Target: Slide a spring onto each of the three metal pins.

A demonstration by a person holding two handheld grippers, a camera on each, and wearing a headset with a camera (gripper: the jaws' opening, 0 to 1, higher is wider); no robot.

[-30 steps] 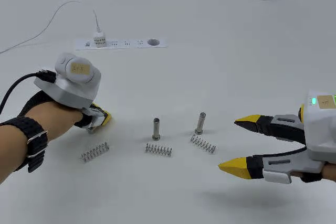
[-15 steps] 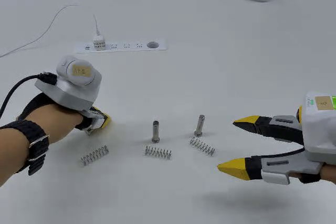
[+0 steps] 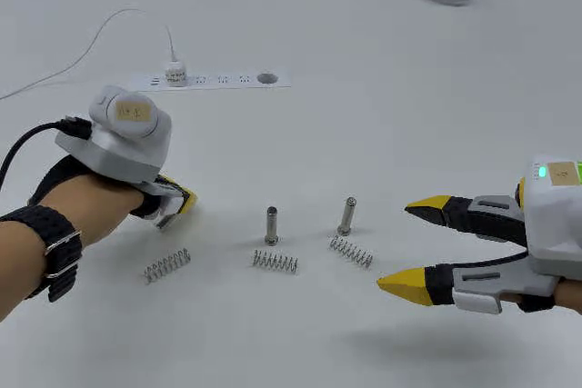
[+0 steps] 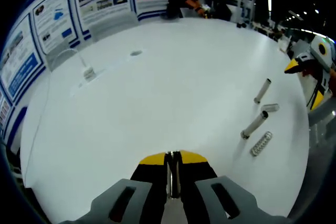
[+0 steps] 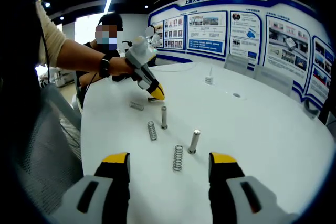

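On the white bench (image 3: pixel 409 115) two metal pins stand upright, side by side and a little apart: the middle pin (image 3: pixel 271 224) and the right-hand pin (image 3: pixel 346 215). A spring lies flat just in front of each, the middle spring (image 3: pixel 275 261) close to its pin's foot and the right spring (image 3: pixel 351 250) almost touching the foot of the other. A left spring (image 3: pixel 166 263) lies apart from these, nearer the person's left hand.

The left tongs (image 3: pixel 173 206) hang low over the bench just behind that left spring, tips pointing down. They are closed, and a slim piece of metal, the third pin (image 3: pixel 165 219) as far as I can tell, is pinched between the yellow tips; the left gripper view shows it as a thin grey line (image 4: pixel 170 177) in the narrow slit of the jaws.

The right tongs (image 3: pixel 414 247) hover off to the right of the pins, spread wide and holding nothing, aimed toward the right-hand pin (image 5: pixel 194 141) and right spring (image 5: pixel 178 158).

Farther back a power strip (image 3: pixel 209 79) lies on the bench with a cable (image 3: pixel 91 34) trailing away
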